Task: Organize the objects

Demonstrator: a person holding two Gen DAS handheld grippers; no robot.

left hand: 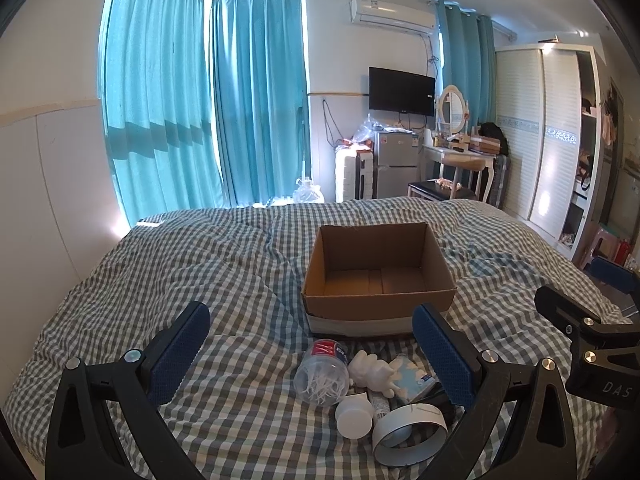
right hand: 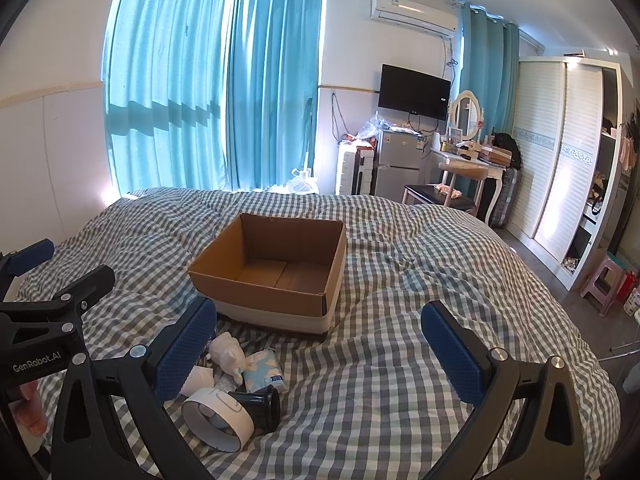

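1. Grey-and-white checked bedding covers a bed in a room with teal curtains.
2. An open brown cardboard box, nothing visible inside, sits mid-bed, beyond the clutter.
3. Near it lie a clear plastic bottle, a white animal figurine, a pale blue tissue packet and a white ring-shaped fan, bunched together.
4. The left gripper hovers released over this pile, its blue pads wide apart.
5. The right gripper is likewise spread, holding nothing, right of the pile.
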